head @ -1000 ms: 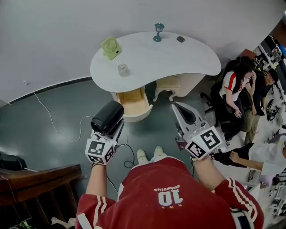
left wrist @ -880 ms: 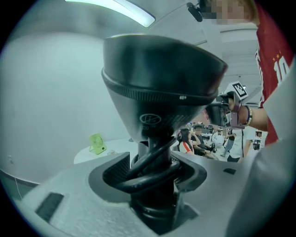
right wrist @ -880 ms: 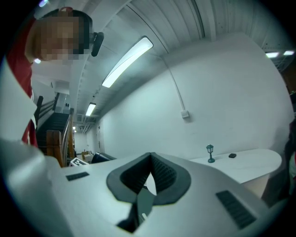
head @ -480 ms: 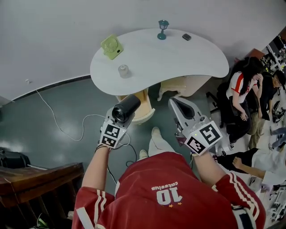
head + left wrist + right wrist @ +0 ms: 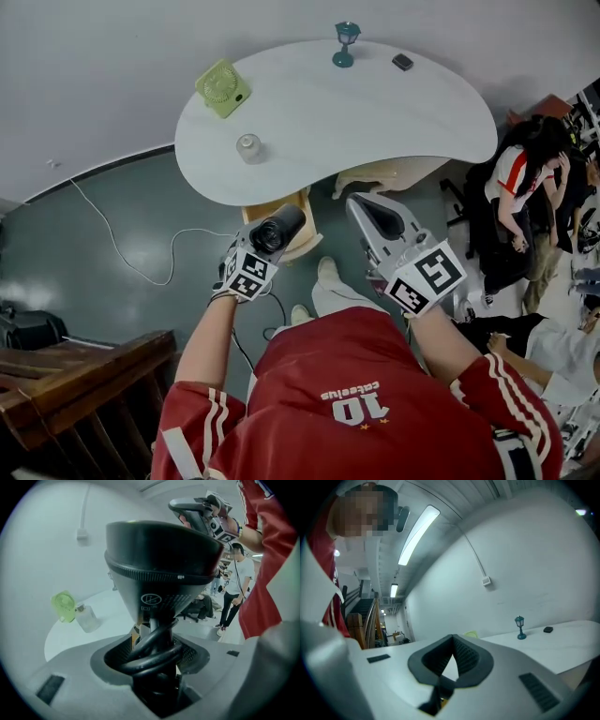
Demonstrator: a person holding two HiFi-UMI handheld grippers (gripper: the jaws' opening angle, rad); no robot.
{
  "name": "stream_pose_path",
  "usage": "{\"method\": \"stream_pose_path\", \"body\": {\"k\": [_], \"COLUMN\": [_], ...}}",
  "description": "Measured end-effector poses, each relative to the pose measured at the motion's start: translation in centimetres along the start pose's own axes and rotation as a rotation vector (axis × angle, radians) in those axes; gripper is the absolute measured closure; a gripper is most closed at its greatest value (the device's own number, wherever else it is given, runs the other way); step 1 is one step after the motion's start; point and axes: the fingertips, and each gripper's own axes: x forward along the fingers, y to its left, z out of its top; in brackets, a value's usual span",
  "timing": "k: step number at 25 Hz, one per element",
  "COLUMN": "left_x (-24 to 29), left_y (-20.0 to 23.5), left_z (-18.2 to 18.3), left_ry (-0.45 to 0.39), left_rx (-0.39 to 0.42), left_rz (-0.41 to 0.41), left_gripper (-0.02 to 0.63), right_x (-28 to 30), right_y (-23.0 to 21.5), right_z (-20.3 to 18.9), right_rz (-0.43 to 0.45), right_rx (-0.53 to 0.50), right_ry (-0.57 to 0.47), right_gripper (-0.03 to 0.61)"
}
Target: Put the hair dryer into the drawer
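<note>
My left gripper (image 5: 270, 240) is shut on a black hair dryer (image 5: 277, 230), whose barrel points up and forward just over the open wooden drawer (image 5: 296, 202) under the white table (image 5: 375, 112). In the left gripper view the dryer's barrel (image 5: 159, 569) fills the middle and its coiled black cord (image 5: 152, 651) sits between the jaws of the left gripper (image 5: 154, 637). My right gripper (image 5: 371, 210) hovers to the right of the drawer, shut with nothing in it; in its own view the tips of the right gripper (image 5: 451, 640) meet.
On the table stand a green fan (image 5: 222, 87), a small bottle (image 5: 247, 146), a teal lamp (image 5: 346, 42) and a small black object (image 5: 402, 62). A cable (image 5: 141, 258) trails on the floor. People (image 5: 525, 178) are at the right, a wooden railing (image 5: 84, 361) at the lower left.
The left gripper has carried the hair dryer forward and down to the drawer. The right gripper has moved forward too, and the table has come closer.
</note>
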Motion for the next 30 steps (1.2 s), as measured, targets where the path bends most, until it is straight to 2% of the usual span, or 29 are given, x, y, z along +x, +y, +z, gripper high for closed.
{"method": "stream_pose_path", "body": {"k": [6, 16, 19, 22, 30], "left_x": [4.9, 10.6, 12.2, 13.1, 15.3], "left_y": [0.5, 1.9, 1.9, 1.9, 2.6], "left_z": [-2.8, -7.2, -7.2, -7.4, -11.3], "left_ry": [0.130, 0.294, 0.328, 0.345, 0.433], "left_rx": [0.135, 0.169, 0.183, 0.231, 0.346], "left_rz": [-0.035, -0.002, -0.030, -0.069, -0.119], "left_gripper": [0.354, 0.354, 0.354, 0.354, 0.354], "right_x": [1.2, 2.4, 2.9, 3.3, 4.4], "right_y": [-2.2, -3.6, -3.8, -3.7, -4.4], "right_z": [-2.0, -5.0, -5.5, -6.0, -6.9], "right_rz": [0.006, 0.025, 0.034, 0.046, 0.059], "right_rx": [0.022, 0.038, 0.042, 0.045, 0.051], "right_ry": [0.060, 0.138, 0.156, 0.172, 0.200], "right_gripper": [0.574, 0.572, 0.574, 0.574, 0.574]}}
